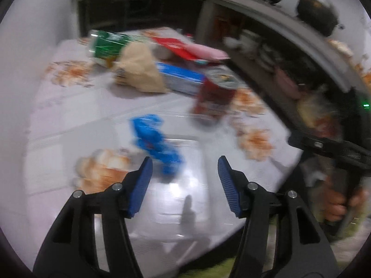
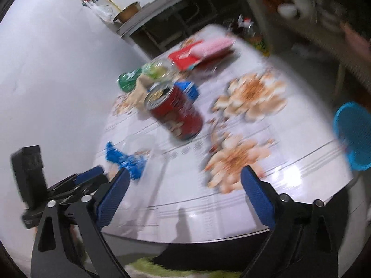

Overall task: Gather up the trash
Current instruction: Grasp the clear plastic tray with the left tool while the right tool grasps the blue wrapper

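A crumpled blue wrapper [image 1: 155, 143] lies on the table just ahead of my left gripper [image 1: 185, 162], near its left finger; the jaws stand open with nothing between them. In the right wrist view the same wrapper [image 2: 126, 159] lies at the lower left, beside the left gripper [image 2: 88, 178]. My right gripper [image 2: 185, 171] is open and empty above the table's near edge. A red can [image 2: 176, 113] stands upright ahead of it, also seen as the red can [image 1: 215, 97]. Further back lie a green bottle [image 1: 109, 45], a beige crumpled bag [image 1: 141, 69], a blue box [image 1: 180, 78] and a red packet [image 1: 176, 46].
The table [image 1: 92, 115] has a flowered cloth under a shiny sheet and stands against a white wall on its left. A blue basket [image 2: 354, 136] sits off the right edge. Dark shelving [image 1: 266, 46] with dishes runs along the far right. A hand [image 1: 338, 206] holds the right gripper.
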### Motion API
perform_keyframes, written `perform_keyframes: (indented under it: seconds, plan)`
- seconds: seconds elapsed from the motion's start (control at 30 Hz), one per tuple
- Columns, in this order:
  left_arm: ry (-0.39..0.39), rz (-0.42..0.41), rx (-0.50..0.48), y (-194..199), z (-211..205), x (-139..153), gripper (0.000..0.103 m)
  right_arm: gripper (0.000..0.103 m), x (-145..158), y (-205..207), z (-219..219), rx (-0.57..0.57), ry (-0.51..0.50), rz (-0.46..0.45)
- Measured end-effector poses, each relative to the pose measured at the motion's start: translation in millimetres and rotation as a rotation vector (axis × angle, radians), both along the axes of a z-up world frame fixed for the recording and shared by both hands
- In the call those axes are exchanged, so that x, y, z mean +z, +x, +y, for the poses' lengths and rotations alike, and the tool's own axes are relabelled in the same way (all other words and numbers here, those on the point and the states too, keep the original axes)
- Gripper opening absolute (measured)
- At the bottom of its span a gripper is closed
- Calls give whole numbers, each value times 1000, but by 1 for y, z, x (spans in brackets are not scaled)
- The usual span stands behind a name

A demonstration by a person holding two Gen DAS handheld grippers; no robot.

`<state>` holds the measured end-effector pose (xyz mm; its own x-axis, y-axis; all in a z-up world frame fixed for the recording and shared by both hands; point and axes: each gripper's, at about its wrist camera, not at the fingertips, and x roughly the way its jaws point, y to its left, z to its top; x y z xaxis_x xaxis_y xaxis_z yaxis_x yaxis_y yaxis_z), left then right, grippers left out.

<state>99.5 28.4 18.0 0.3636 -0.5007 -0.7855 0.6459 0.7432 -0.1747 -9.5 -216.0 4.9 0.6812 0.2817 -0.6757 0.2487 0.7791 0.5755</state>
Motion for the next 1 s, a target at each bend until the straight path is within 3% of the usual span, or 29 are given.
perform_keyframes:
  seconds: [0.23,0.37,0.5,0.57,0.77,0.93,1.0]
  plan:
    - [127,-84,95,25,-7,-16,53,82,-21,27,31,94,135,40]
    - [154,-107,95,34,-19,-24,44,77,-29,39,41,115,179,70]
    - [161,-124,89,34,-24,-29,23,70,-34,51,53,135,201,97]
    - [162,-151,83,31,-26,-28,20,66,-36,56,59,141,195,112]
    - [140,-213,45,20,-25,-20,16,45,-45,69,76,167,196,167]
    - [96,-220,42,17,-22,-10,14,13,-49,73,81,160,166,214]
    - [65,-204,43,18,-19,-6,14,9,-50,72,82,153,148,227]
